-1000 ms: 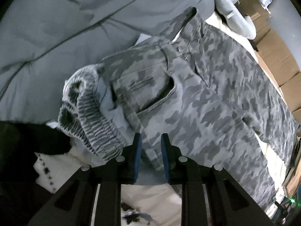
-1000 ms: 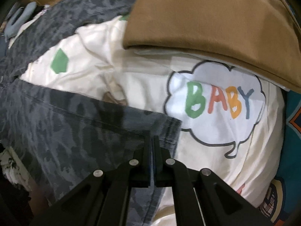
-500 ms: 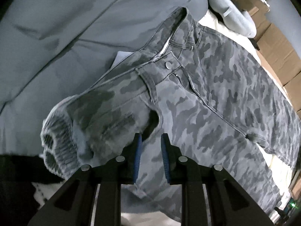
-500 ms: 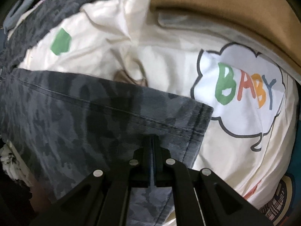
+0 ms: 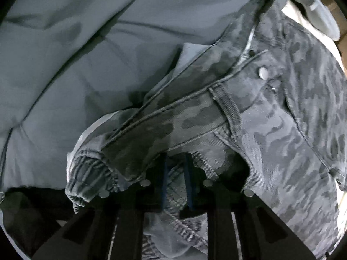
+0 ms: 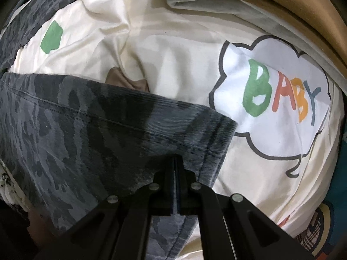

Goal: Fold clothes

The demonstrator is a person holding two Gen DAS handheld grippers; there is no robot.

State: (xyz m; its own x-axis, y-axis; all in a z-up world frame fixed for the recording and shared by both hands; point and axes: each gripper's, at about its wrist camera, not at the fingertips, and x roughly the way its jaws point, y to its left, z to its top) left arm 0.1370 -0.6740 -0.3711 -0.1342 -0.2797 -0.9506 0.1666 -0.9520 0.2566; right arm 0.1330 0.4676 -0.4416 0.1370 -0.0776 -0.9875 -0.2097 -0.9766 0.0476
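Grey camouflage trousers (image 5: 271, 119) lie spread on bedding, waistband and metal button (image 5: 262, 73) toward the upper right. My left gripper (image 5: 176, 162) points steeply down at the waistband by the front pocket. Its jaws are closing, and bunched trouser cloth fills the narrow gap between the blue pads. In the right wrist view one trouser leg (image 6: 86, 134) ends in a stitched hem. My right gripper (image 6: 175, 158) is shut and points straight down. Its tips press into the leg just inside the hem, and I see no cloth between the pads.
A grey quilt (image 5: 86, 54) lies past the waistband. A ribbed grey knit piece (image 5: 86, 173) pokes out under the trousers, beside a black item (image 5: 32, 212). Under the leg is a cream sheet with a "BABY" cloud print (image 6: 277, 101); brown cloth (image 6: 260, 4) lies behind it.
My left gripper dropped onto the waistband and pocket and narrowed around the cloth. My right gripper sank closer to the trouser leg, still shut.
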